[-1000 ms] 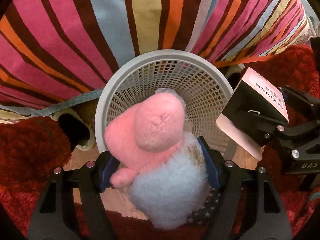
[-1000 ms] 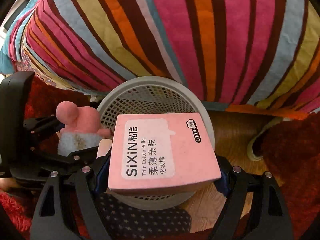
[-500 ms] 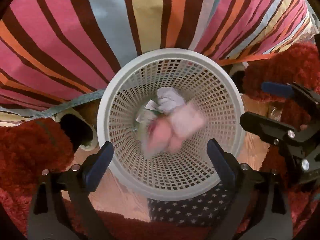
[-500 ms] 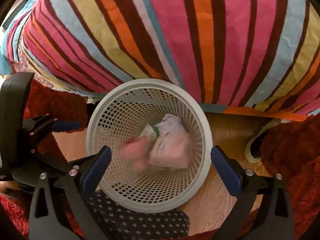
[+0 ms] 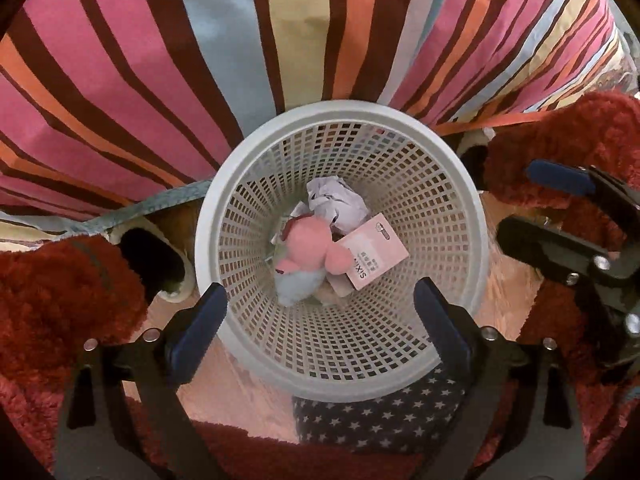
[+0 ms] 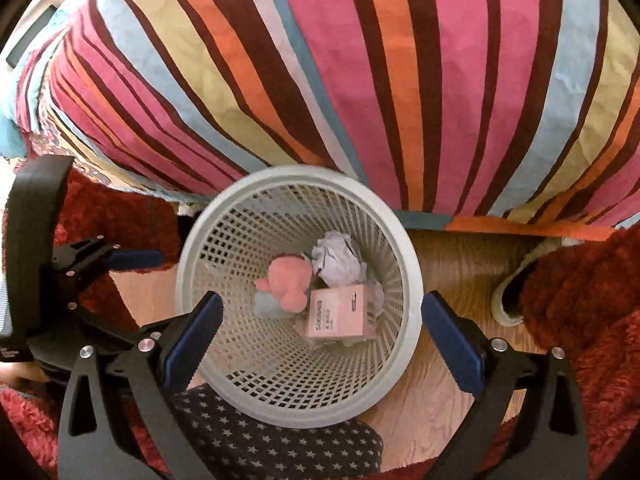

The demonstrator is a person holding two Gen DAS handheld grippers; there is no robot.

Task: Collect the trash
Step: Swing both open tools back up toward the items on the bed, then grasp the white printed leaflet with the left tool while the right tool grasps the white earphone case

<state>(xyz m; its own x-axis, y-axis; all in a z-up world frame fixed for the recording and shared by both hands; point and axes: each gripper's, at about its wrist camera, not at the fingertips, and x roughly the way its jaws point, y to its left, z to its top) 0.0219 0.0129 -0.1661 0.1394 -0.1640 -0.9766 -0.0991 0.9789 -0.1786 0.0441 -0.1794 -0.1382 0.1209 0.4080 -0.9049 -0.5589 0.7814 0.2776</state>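
With both loads lying at the bottom of the white mesh basket (image 5: 460, 184), the left gripper (image 5: 320, 316) and right gripper (image 6: 324, 326) hang directly above its mouth, each with jaws that have just been opening and now stand spread with nothing between them — a position that lets whatever is released fall straight inside. A pink-and-blue plush toy (image 5: 306, 258) rests at the centre of the basket floor, touching a pink cotton-puff box (image 5: 370, 256) at its 3 o'clock and a crumpled white paper (image 5: 338, 204) at its 1 o'clock. A striped bedspread (image 6: 360, 72) drapes down to the basket rim from 12 o'clock, crowding any approach from that side. Red shaggy rugs (image 5: 52, 300) lie at 9 and 3 o'clock, a slipper (image 5: 154, 256) sits just beside the basket at 9 o'clock, and a star-patterned dark cloth (image 6: 272, 444) tucks under the rim at 6 o'clock. Bare wood floor (image 6: 452, 264) shows at 3 o'clock in the right wrist view.
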